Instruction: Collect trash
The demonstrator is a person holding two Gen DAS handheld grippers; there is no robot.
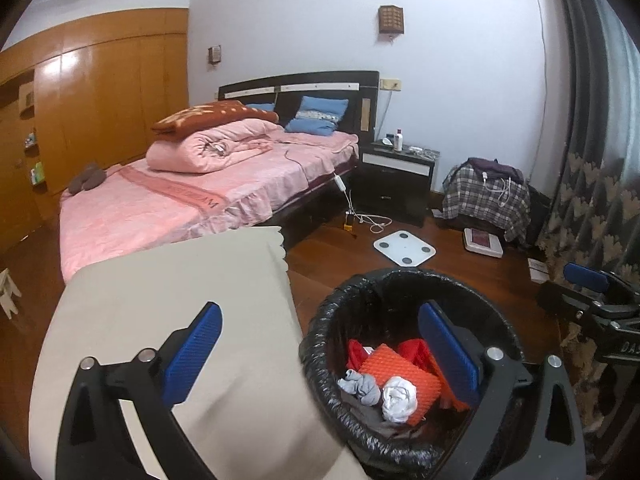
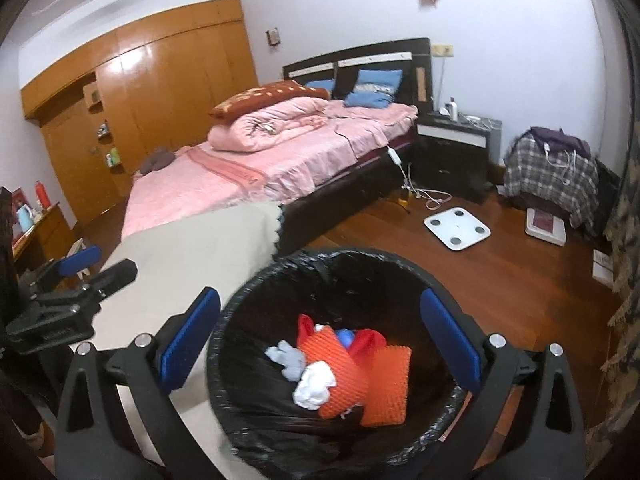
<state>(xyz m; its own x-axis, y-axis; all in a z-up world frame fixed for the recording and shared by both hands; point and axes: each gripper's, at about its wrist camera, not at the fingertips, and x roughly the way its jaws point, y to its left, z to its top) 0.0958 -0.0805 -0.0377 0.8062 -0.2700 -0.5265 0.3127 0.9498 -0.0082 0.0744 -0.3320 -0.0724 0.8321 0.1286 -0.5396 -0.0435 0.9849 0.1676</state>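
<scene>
A round bin lined with a black bag point(image 1: 320, 344) point(image 2: 224, 344) stands on the wooden floor beside a beige-covered surface point(image 1: 172, 320) point(image 2: 192, 256). In it lie orange foam netting point(image 1: 400, 380) point(image 2: 344, 372), a crumpled white tissue point(image 1: 398, 398) point(image 2: 314, 386), a grey rag point(image 1: 360, 388) point(image 2: 286, 358) and red scraps. My left gripper point(image 1: 320, 360) is open and empty, straddling the bin's left rim. My right gripper point(image 2: 320, 344) is open and empty above the bin. Each gripper shows at the edge of the other's view point(image 1: 592, 292) point(image 2: 76, 276).
A bed with pink covers point(image 1: 200, 192) point(image 2: 260, 160) stands behind. A white scale point(image 1: 404, 248) point(image 2: 456, 226), cables point(image 1: 368, 220), a black nightstand point(image 1: 396, 176) and a plaid-covered pile point(image 1: 488, 196) are on the far floor. Curtains point(image 1: 592, 160) hang at right.
</scene>
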